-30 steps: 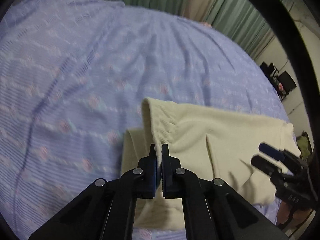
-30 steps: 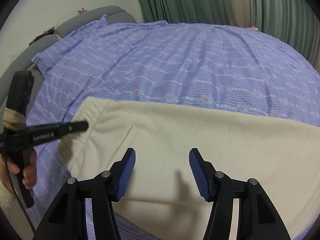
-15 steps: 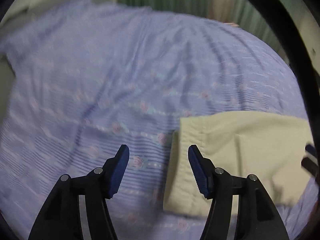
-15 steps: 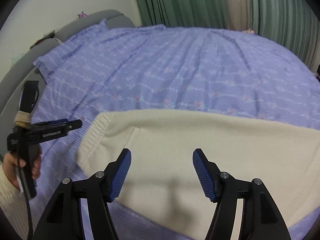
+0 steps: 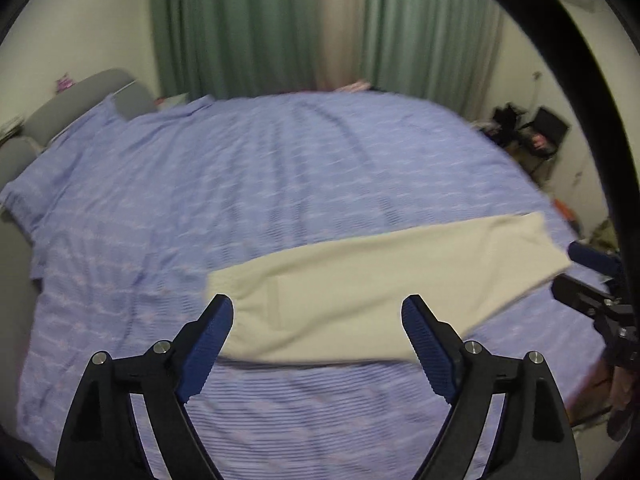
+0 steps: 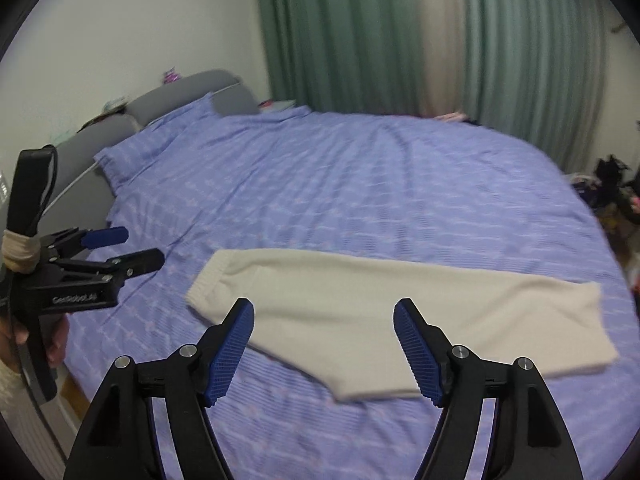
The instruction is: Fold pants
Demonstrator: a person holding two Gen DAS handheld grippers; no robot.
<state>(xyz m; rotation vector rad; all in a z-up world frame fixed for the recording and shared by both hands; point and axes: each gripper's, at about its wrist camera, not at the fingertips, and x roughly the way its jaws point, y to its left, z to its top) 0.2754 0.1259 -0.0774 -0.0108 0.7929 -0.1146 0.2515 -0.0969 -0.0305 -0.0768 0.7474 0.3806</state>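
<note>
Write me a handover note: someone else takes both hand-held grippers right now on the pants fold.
Left hand-held gripper: open, empty, held above the waistband end.
Right hand-held gripper: open, empty, above the middle of the pants.
Pants: cream, lying flat on the purple bedsheet as one long strip, elastic waistband toward the headboard, cuffs toward the opposite side.
Done: apparently folded leg over leg.
Left: probably fold cuffs toward the waistband, then smooth.

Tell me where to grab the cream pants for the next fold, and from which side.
Pinch the cream pants at the elastic waistband end, coming in from the left with the left gripper, which is open beside it. The pants lie flat in one long strip on the purple bedsheet, so an end edge probably lifts cleanly.
</note>
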